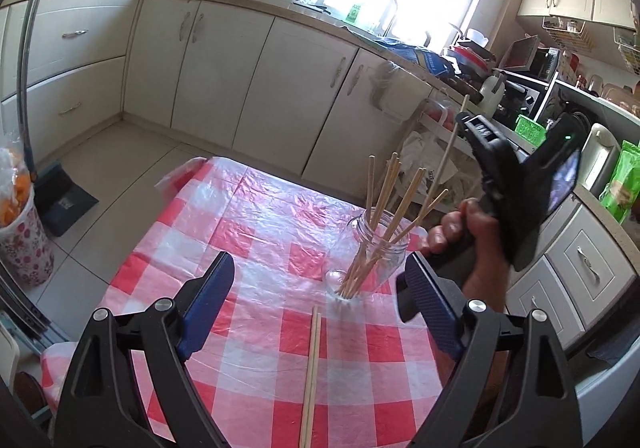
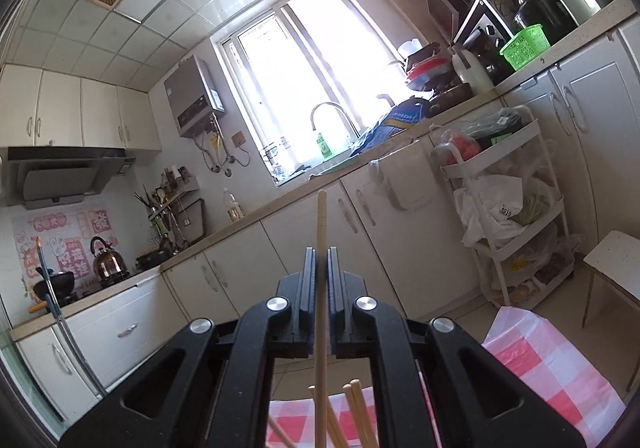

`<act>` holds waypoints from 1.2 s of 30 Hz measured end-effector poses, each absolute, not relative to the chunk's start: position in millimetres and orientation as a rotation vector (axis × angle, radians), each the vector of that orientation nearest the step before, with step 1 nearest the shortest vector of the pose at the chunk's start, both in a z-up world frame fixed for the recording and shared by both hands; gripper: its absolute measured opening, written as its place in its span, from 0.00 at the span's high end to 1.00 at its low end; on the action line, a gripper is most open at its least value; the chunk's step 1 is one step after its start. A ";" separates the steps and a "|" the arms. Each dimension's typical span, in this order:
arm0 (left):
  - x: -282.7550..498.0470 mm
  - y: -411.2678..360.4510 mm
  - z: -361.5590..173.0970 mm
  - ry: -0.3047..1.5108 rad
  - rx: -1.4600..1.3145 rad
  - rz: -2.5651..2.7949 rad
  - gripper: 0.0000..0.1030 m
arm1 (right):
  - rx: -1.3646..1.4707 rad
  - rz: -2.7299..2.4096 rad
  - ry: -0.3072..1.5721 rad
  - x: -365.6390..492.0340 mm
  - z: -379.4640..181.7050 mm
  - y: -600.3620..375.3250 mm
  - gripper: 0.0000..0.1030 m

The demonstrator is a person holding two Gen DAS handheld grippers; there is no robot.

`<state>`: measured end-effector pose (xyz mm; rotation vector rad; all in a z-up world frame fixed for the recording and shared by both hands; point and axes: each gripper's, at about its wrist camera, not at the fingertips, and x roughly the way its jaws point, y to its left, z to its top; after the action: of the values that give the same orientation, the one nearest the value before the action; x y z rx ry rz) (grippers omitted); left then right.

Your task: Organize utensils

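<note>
A loose pair of chopsticks [image 1: 311,376] is seen nearest, lying on the red-and-white checked tablecloth [image 1: 256,232] between the wide-open blue pads of the left gripper [image 1: 320,288]. Just beyond, a glass jar [image 1: 370,256] holding several chopsticks is stood near the table's right edge. Above and right of the jar, the right gripper [image 2: 321,254] is held in a hand [image 1: 468,236], clamped on a single chopstick [image 2: 321,288]. Cream cabinets [image 1: 200,60], a bright window [image 2: 304,80] and a white trolley [image 2: 516,208] are seen beyond.

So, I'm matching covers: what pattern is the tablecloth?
Red-and-white checks under clear plastic; the tablecloth shows best in the left wrist view.
</note>
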<state>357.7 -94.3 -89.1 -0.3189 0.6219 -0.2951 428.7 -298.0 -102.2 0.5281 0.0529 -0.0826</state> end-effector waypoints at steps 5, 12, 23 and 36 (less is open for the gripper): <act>364.2 -91.6 -92.9 0.644 -0.340 -0.299 0.19 | 0.463 -0.099 0.043 433.2 -116.1 -287.0 0.94; 368.4 -93.0 -96.9 0.657 -0.346 -0.310 0.19 | 0.364 -0.125 0.042 431.0 -134.9 -272.0 0.94; 369.1 -89.6 -96.8 0.648 -0.339 -0.285 0.19 | 0.302 -0.094 0.102 412.3 -147.7 -252.1 0.94; 368.4 -85.9 -99.8 0.631 -0.294 -0.203 0.19 | 0.296 -0.091 0.252 349.3 -135.6 -254.8 0.71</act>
<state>368.4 -85.9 -99.8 -0.2935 0.6310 -0.2028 349.3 -254.8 -135.6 0.2958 0.2520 -0.0909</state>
